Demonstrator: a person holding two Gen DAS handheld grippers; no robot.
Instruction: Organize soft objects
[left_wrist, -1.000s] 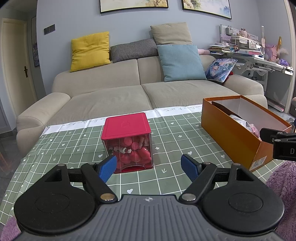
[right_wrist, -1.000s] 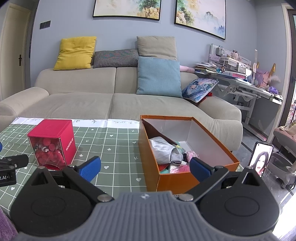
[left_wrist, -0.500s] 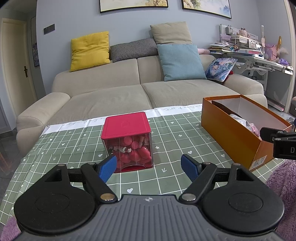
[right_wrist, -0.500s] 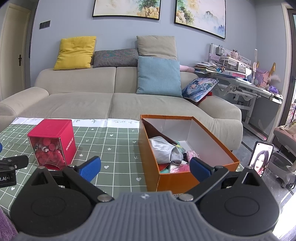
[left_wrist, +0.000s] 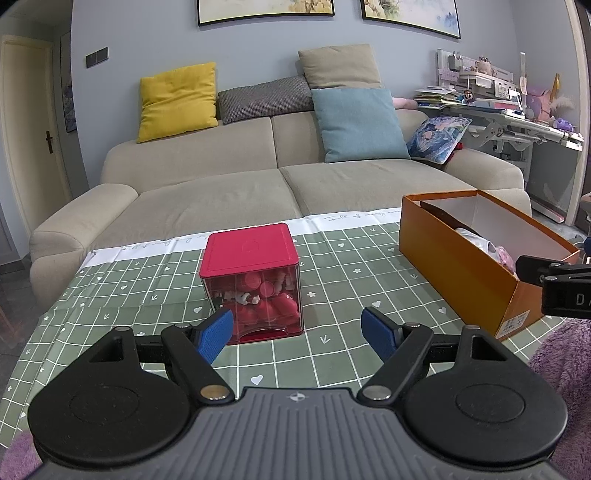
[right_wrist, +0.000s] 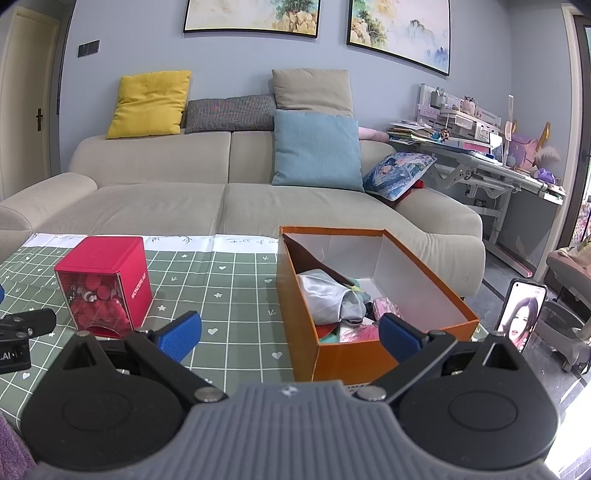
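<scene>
My left gripper (left_wrist: 296, 329) hangs low over the near edge of the worktop (left_wrist: 343, 258), its jaws spread wide with nothing between them. My right gripper (right_wrist: 290, 331) hangs beside it, jaws equally wide and empty, its blue pads (right_wrist: 400, 336) straddling the near end of the orange shoe box (right_wrist: 373, 354). Just beyond my left jaws, on the green checked cloth (left_wrist: 166, 291), stands a red-lidded clear cube (left_wrist: 253, 278) full of small red pieces. The shoe box sits open along the right edge of the worktop, well apart from the cube. The soft objects (right_wrist: 334, 301) lie heaped in its near half: a silvery-grey cloth on top, pink and red bits below. Behind the worktop stretches a beige sofa (left_wrist: 229, 181) with cushions.
</scene>
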